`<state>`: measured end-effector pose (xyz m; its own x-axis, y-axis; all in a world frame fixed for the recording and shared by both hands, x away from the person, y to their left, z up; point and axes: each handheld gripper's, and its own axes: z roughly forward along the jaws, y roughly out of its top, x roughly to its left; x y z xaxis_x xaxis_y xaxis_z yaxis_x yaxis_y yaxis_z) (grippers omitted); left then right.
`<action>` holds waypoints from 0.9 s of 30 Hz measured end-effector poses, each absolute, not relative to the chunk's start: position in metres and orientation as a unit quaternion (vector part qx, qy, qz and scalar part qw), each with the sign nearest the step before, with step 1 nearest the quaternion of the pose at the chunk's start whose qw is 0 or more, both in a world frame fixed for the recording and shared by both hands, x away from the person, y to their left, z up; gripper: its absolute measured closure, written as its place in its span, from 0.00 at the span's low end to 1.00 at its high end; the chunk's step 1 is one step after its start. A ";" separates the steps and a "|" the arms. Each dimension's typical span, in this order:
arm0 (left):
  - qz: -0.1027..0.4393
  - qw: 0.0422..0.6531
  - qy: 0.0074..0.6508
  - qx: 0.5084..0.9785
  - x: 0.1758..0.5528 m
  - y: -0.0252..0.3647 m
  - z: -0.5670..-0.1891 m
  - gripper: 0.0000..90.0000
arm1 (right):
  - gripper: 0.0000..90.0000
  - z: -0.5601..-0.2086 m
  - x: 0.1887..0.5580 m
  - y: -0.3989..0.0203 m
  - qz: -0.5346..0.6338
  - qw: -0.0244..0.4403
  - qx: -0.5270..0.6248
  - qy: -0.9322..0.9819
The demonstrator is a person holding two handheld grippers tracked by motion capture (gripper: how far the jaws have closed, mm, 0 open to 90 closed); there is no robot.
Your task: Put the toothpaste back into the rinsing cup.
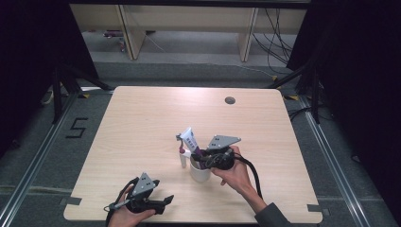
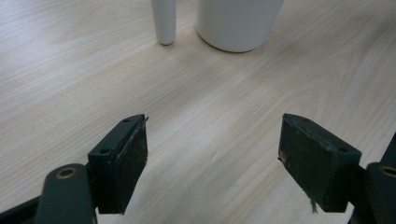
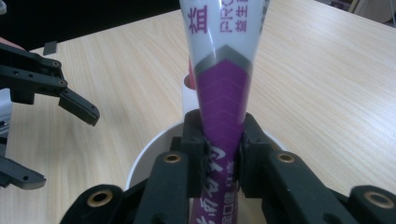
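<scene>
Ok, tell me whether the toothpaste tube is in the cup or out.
In, partly: the toothpaste tube has its lower end inside the white cup, clamped by the right gripper, leaning out over the rim.

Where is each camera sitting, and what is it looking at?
High view: above the person's side, looking forward and down on the table; both hands and grippers come in from below.
Left gripper view: rides the left gripper, looking along its open jaws toward the cup.
Right gripper view: rides the right gripper, jaws pinching the toothpaste tube over the cup.
Shared: all three show the white cup and wooden table.
</scene>
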<state>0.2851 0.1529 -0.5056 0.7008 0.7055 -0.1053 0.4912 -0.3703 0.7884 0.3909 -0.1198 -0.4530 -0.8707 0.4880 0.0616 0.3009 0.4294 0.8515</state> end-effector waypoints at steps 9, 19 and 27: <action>0.128 0.423 0.367 0.818 0.285 0.153 -0.505 0.26 | 0.84 -0.459 0.389 -0.121 0.467 0.111 0.224 0.848; 0.128 0.421 0.366 0.820 0.285 0.153 -0.505 0.26 | 0.73 -0.452 0.387 -0.127 0.476 0.109 0.237 0.840; 0.127 0.422 0.364 0.821 0.285 0.153 -0.505 0.26 | 0.65 -0.444 0.385 -0.133 0.487 0.108 0.244 0.832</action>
